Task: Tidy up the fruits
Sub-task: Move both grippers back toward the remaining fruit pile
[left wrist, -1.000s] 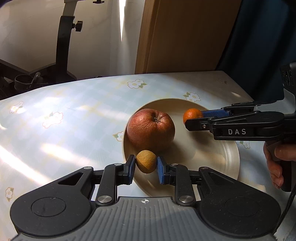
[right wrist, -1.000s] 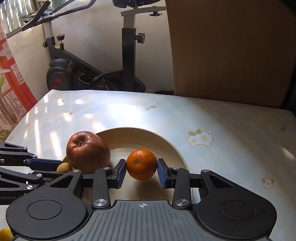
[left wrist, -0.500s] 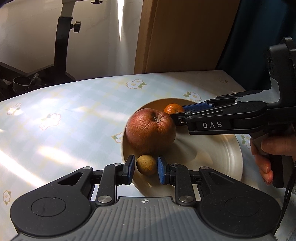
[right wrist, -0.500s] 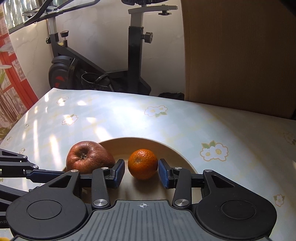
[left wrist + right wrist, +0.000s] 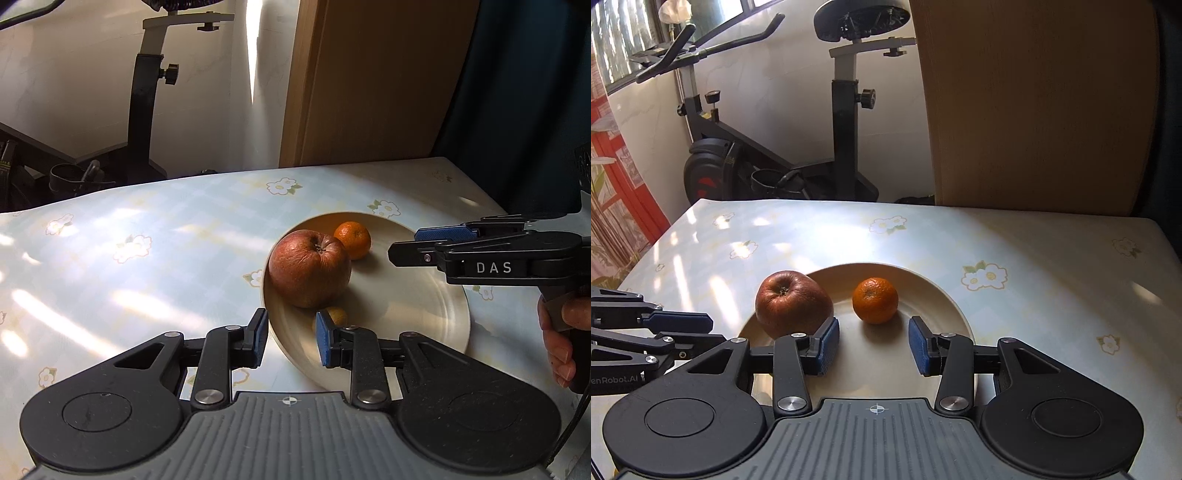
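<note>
3 fruits on the plate (image 5: 424,325), both grippers empty.
The apple (image 5: 309,273) sits at the plate's left edge, the tangerine (image 5: 875,300) just behind it, and the small yellow fruit (image 5: 337,316) touches the apple's near side. Left gripper (image 5: 290,340) gapes wide over the plate's near rim; right gripper (image 5: 873,345), jaws wide, hovers just short of the tangerine.

Left gripper (image 5: 289,336): matte black linkage arms with silver round pivot screws, ribbed grey centre plate carrying a small crosshair mark, two round black discs at the sides, blue textured pads (image 5: 322,341) on the fingertips. Right gripper (image 5: 874,346): same build, white "DAS" lettering on its black side body in the left wrist view. Bare-skinned right hand (image 5: 561,338) on its black grip, with a thin black cable beside it.
</note>
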`<state>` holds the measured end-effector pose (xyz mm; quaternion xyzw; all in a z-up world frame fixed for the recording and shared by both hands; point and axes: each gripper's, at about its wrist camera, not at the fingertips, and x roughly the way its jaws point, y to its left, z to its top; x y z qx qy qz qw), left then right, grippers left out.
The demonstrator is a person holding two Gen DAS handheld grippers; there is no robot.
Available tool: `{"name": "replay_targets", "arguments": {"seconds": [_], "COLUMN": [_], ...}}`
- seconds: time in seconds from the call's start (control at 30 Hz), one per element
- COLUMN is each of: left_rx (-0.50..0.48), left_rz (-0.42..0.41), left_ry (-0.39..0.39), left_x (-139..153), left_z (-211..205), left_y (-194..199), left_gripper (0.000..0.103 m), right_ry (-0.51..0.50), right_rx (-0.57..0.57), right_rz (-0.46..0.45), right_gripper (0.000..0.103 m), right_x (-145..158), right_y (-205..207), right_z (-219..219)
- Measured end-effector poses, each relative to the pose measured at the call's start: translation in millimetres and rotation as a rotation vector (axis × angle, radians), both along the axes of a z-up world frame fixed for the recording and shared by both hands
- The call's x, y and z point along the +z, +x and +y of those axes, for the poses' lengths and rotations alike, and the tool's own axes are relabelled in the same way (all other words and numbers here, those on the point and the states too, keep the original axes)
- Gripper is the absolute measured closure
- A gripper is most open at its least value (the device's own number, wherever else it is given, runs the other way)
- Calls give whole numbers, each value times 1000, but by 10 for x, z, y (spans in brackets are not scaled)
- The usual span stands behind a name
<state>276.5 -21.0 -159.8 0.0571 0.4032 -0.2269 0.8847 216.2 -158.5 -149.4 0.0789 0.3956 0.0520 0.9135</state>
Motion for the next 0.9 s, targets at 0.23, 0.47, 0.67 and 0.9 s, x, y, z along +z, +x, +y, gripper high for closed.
{"name": "replay_targets", "arguments": {"seconds": [0.23, 0.47, 0.67, 0.9], "left_rx": [21, 34, 28, 7], "left_rz": [-28, -41, -44, -28], "left_ry": [1, 13, 18, 15], "left_x": [160, 244, 256, 199], "left_z": [260, 509, 656, 718], "left_y": [-214, -402, -585, -762], "left_gripper": [74, 70, 64, 65], "right_ry": [12, 27, 33, 33], "right_rx": [-21, -30, -17, -4], "right_rz": [-11, -17, -12, 11], "right_gripper": [64, 64, 64, 63], "right_x": [72, 100, 118, 119], "right_y": [-339, -652, -871, -1112], "right_z": [71, 222, 371, 545]}}
